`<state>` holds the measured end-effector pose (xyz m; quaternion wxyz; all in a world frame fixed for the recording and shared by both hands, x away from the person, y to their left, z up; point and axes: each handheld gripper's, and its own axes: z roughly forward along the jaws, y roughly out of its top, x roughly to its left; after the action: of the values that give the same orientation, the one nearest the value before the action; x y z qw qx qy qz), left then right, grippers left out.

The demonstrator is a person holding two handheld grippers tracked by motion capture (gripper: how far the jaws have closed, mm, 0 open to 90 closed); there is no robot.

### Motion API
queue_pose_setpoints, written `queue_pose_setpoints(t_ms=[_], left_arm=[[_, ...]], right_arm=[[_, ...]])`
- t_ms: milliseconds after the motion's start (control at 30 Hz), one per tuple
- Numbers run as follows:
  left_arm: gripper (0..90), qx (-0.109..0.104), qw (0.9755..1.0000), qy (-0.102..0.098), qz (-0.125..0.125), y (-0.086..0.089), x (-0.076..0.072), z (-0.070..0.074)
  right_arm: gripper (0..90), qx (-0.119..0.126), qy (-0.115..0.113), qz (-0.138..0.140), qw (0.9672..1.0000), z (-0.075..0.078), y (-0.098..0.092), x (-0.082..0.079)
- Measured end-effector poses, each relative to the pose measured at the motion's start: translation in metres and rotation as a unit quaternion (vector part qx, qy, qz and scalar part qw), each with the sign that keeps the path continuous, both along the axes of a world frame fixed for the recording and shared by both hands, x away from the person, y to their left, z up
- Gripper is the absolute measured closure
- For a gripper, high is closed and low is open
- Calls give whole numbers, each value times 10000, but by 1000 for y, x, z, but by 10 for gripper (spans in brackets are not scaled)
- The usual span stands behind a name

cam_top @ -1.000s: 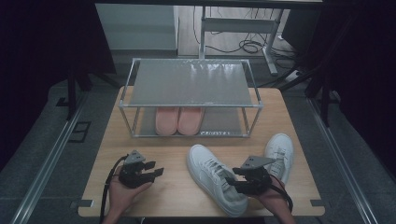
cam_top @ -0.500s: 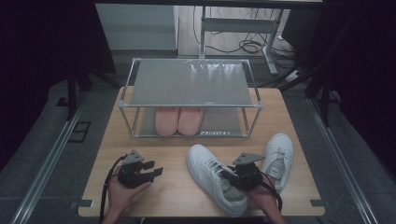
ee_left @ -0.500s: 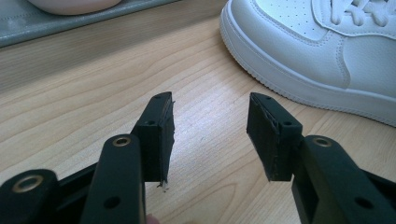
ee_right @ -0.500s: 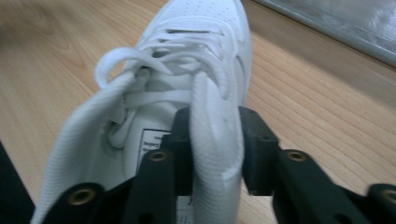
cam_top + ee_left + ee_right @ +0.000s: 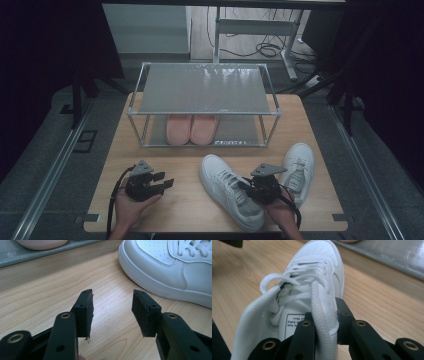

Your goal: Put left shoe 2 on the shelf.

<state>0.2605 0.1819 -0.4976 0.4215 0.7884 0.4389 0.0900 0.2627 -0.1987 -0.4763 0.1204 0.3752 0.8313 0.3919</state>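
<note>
Right gripper (image 5: 250,187) clamped on the collar of the near sneaker (image 5: 227,187), at 5 o'clock on the table (image 5: 195,212). Left gripper (image 5: 162,181) parted, empty, at 7 o'clock. Step, likely: lift the sneaker toward the rack (image 5: 202,90) at 12 o'clock. Next move needs clearance under the shelf. Right gripper view shows the collar pinched; high view adds the second sneaker (image 5: 299,167) and pink slippers (image 5: 191,129).

1. The high view is dim and soft, dark at both sides; only the bench (image 5: 185,200) is lit.
2. The rack (image 5: 205,89) top carries pale glare.
3. The gripper views are brighter; the near black jaws blur slightly, as does the far background.
</note>
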Motion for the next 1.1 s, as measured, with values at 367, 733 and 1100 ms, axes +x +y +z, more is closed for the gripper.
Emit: queue_pose_setpoints(t_ms=[367,733,1100], left_arm=[[527,-21,10000,-28,19,2,0,1],[529,-30,10000,-62,33,4,-1,3],[530,-42,10000,-62,43,4,-1,4]], right_arm=[[810,343,-145,-71,9993,5,4,-3],[814,489,-204,-25,9986,10,5,-5],[813,821,-440,-49,9956,29,-1,-9]])
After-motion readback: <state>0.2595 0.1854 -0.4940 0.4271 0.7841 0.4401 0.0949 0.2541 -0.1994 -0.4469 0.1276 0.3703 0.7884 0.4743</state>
